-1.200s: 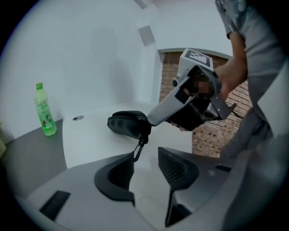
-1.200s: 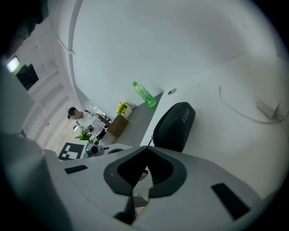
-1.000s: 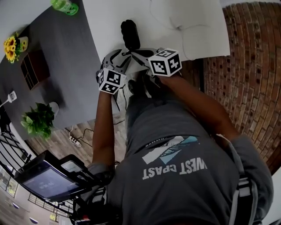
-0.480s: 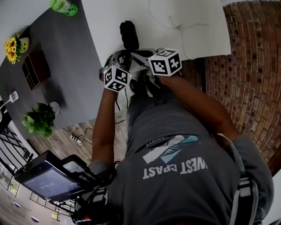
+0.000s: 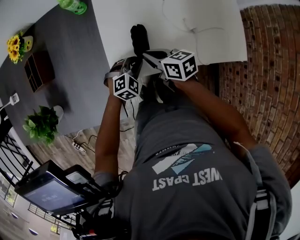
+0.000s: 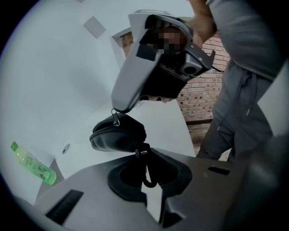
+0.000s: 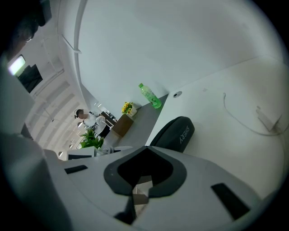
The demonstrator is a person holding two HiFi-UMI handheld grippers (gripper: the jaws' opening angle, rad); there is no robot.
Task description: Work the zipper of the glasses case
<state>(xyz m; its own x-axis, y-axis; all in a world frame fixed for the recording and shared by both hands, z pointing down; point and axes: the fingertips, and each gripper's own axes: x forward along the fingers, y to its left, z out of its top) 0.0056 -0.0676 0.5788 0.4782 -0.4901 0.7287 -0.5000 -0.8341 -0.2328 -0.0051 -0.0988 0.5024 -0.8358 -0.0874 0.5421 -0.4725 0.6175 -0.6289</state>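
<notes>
The black zipped glasses case point(image 5: 139, 40) lies near the front edge of the white table point(image 5: 211, 42). In the left gripper view the case point(image 6: 118, 134) sits just past my left gripper point(image 6: 149, 178). Its jaws have just been closing, and the case's black cord loop point(image 6: 145, 162) runs between them. My right gripper point(image 6: 118, 108) comes in from above, shut, with the metal zipper pull point(image 6: 116, 119) standing up into its tip. From the right gripper view the case point(image 7: 174, 133) shows beyond the shut jaws of my right gripper point(image 7: 141, 187); the pull is hidden there.
A green bottle point(image 5: 72, 5) stands at the table's far left corner. A white cable point(image 5: 187, 23) trails over the table to the right of the case. The table's front edge runs right under both grippers. Dark floor, a plant point(image 5: 41, 125) and brick paving lie beyond.
My left gripper's marker cube has shifted right and rolled, closing in on the case. The right gripper and the case have hardly moved.
</notes>
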